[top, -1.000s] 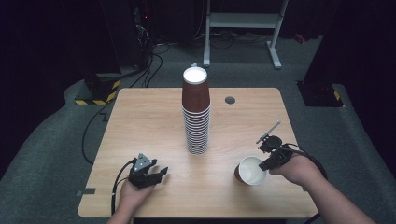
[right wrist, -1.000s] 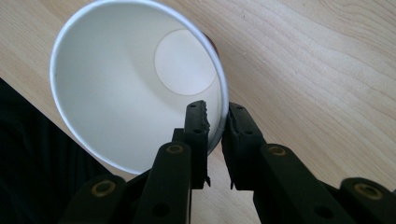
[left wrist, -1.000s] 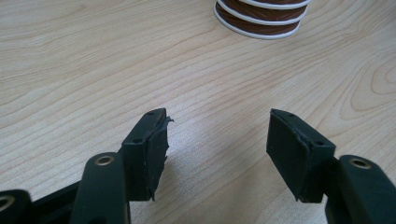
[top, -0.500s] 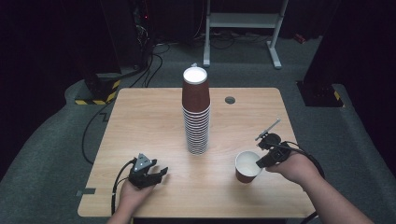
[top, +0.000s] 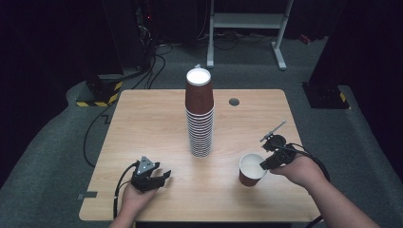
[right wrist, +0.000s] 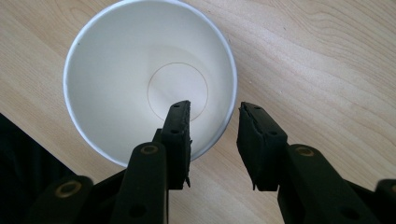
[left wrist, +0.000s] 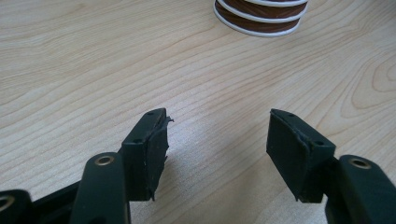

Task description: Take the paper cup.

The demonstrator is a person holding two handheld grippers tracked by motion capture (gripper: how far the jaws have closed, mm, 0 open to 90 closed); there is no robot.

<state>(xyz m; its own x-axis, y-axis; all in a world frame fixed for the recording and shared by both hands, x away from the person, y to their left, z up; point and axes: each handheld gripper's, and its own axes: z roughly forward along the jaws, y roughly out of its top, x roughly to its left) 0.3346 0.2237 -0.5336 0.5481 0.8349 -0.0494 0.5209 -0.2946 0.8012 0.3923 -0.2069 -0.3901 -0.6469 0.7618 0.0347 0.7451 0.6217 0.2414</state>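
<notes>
To the left of the tall cup stack, near the desk's front edge, the left gripper rests in the person's hand with its fingers apart and nothing between them; in the left gripper view the bottom of the stack stands ahead on bare wood. The stack itself stands upright at the middle of the desk, brown cups nested mouth up. To the right of the stack and nearer the front edge, the single cup stands upright on the desk, white inside and empty. The right gripper sits at this cup's right rim: in the right gripper view one finger hangs inside the cup and the other outside, straddling the wall. These fingers have just been opening, and a gap shows between the pads and the wall, so the cup appears released.

The step looks like letting go of a cup set down. To do it well, widen the fingers until both are free of the rim, then lift straight up before drawing away, since a light paper cup will tip if the inner finger drags it.
</notes>
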